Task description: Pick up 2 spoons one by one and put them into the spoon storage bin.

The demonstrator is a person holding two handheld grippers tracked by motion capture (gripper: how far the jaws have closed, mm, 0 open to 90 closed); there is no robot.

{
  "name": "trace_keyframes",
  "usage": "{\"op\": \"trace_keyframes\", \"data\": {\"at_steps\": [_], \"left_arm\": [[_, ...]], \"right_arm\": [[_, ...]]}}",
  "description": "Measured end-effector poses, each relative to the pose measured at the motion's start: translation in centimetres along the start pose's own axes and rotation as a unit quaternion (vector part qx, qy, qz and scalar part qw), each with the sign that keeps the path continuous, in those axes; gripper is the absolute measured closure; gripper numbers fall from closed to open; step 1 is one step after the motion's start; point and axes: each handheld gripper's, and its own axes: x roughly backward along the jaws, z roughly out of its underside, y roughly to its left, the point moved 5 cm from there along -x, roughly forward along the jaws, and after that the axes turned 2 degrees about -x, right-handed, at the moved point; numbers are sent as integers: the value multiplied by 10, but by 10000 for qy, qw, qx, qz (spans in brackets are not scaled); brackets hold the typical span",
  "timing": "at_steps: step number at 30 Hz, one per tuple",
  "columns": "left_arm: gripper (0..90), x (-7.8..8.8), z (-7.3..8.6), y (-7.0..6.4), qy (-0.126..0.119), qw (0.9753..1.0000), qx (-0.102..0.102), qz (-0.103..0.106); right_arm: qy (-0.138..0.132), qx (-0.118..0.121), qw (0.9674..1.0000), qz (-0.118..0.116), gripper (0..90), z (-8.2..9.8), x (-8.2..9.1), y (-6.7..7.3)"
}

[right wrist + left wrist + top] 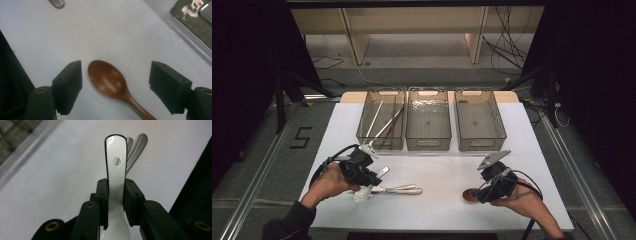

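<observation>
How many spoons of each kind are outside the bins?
White spoon: 1
Metal spoons: 2
Wooden spoon: 1
Total: 4

Open white table [437,170] was left between the left gripper [362,187] and right gripper [477,192], and a clear strip ran in front of three bins [429,120] that blocked the far edge. Metal spoons [399,189] were laid just beside the left gripper, narrowing passage there. A wooden spoon [110,81] was seen between the right gripper's spread jaws, apparently untouched.
</observation>
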Motion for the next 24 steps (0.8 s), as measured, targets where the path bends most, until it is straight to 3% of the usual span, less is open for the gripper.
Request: {"op": "trace_keyframes", "data": {"at_steps": [11,24], "left_arm": [[750,4,-46,22,-488,9986,177,-77],[750,5,-88,36,-716,9970,229,-192]], "right_arm": [[0,-25,10000,-12,274,0,0,0],[1,-11,10000,-19,274,1,0,0]]}}
